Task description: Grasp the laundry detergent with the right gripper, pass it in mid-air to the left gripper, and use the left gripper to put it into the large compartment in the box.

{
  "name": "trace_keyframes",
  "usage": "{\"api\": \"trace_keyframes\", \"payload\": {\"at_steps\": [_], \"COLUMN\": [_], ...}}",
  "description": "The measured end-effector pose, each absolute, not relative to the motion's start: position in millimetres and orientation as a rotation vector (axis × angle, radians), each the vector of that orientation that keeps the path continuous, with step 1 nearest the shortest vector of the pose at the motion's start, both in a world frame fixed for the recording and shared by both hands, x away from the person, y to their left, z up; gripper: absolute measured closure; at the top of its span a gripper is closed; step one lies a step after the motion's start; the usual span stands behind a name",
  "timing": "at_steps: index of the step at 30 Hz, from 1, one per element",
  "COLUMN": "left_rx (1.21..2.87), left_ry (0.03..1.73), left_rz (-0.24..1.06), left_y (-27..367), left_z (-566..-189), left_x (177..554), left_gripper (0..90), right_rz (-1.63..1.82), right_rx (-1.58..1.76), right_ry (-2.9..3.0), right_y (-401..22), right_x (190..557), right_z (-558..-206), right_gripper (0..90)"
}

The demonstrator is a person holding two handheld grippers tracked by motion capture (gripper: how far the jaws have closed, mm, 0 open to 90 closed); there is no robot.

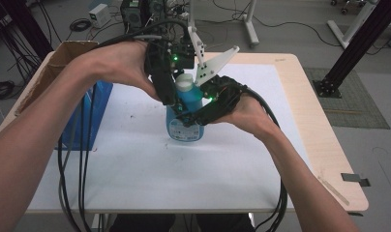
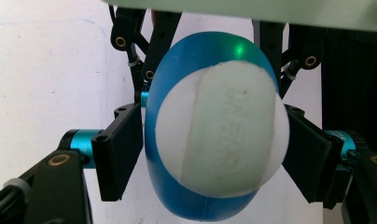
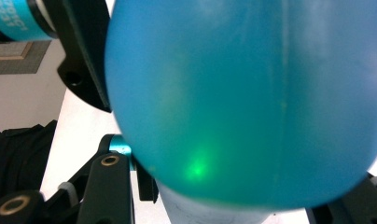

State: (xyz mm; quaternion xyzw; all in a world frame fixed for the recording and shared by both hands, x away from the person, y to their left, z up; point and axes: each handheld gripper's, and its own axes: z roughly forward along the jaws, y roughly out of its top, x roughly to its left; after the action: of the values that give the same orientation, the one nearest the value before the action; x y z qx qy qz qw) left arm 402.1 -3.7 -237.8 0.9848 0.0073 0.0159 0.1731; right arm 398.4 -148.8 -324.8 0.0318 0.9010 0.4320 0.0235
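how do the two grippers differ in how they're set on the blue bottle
The left gripper comes down from above, its jaws flanking the white cap of the blue bottle; the right gripper comes in from the side, lower, at the bottle's body. The left gripper view looks onto the cap's top; the right gripper view faces the blue wall. Both are hand-held, black, with a green light.

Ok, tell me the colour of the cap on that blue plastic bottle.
White: the bottle's round cap shows best in the left gripper view.

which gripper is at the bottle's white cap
The left gripper: its jaws flank the white cap from above, while the right gripper holds the blue bottle lower down.
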Motion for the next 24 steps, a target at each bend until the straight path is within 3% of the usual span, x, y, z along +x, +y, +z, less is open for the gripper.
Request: {"api": "trace_keyframes", "payload": {"at_steps": [24], "left_rx": [2.796], "left_ry": [-0.007], "left_rz": [0.053], "left_y": [-5.2], "left_z": [-238.0], "left_x": [401.3], "left_gripper": [34.8], "right_rz": [1.344], "right_rx": [0.091], "right_ry": [2.795], "right_y": [-147.9], "right_x": [397.4], "right_z": [-324.6], "right_gripper": [46.7]}}
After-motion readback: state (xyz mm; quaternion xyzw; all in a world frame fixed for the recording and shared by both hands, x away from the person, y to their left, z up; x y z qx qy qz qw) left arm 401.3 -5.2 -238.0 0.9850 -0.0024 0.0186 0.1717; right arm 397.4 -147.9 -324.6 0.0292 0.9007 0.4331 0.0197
